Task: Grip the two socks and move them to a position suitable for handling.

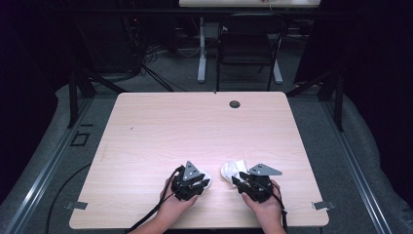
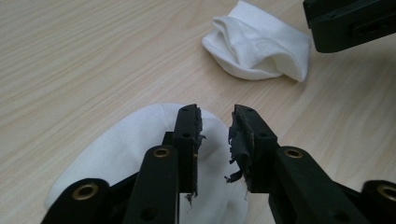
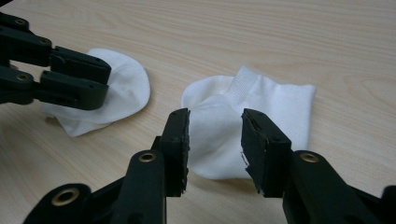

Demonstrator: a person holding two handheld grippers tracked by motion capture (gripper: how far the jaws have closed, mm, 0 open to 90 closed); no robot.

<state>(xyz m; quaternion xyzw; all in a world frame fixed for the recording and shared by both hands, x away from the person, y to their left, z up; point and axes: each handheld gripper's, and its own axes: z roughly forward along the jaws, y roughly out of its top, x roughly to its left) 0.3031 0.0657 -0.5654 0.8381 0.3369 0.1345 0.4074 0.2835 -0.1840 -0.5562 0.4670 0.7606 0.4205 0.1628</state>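
On a wooden table (image 1: 146,131), two white socks lie apart near the front, left sock (image 2: 140,140) under parted left gripper (image 2: 215,123), right sock (image 3: 252,112) under parted right gripper (image 3: 215,122); pairing seems undone.

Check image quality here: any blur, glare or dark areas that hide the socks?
High view: dim, dark surroundings, socks small beside the grippers. Left gripper view: sharp, even light, left sock clear. Right gripper view: crisp, no glare, right sock casting a soft shadow.
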